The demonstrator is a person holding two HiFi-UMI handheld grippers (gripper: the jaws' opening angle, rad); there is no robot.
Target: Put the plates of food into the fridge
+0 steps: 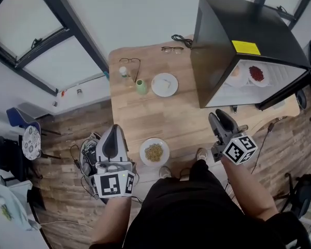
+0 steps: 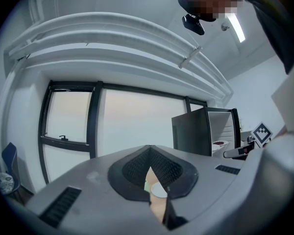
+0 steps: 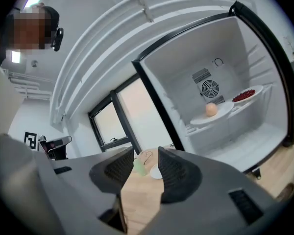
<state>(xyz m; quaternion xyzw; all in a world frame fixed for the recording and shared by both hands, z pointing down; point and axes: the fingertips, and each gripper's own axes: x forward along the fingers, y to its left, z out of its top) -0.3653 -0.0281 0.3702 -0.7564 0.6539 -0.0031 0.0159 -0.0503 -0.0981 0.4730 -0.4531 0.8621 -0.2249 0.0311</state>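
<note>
**Two plates shelved, two on the surface**

The black fridge (image 1: 233,32) stands on the right end of the wooden surface (image 1: 145,115) with its door open. On a shelf inside sit a plate of red food (image 3: 256,90) and, beside it, a plate with a pale round item (image 3: 224,111). I cannot tell whether the two rims touch.

Outside the fridge:
- A plate of pale food (image 1: 156,82) lies just left of the fridge's closed side wall.
- A green cup (image 1: 141,86) stands just beyond that plate, on the side away from the fridge.
- Spectacles (image 1: 129,62) lie a little farther off again.
- A plate of yellowish grains (image 1: 143,150) sits left of the fridge, at the surface's edge nearest the person.

The left hand-held gripper (image 1: 115,130) is well left of the fridge, past the grain plate and off the surface's edge. Its jaws are drawn in until the tips meet, with only a sliver of gap behind them and nothing gripped.

The right hand-held gripper (image 1: 218,117) is just in front of the fridge's open side. Its jaws stand partly apart, with nothing between them.
</note>
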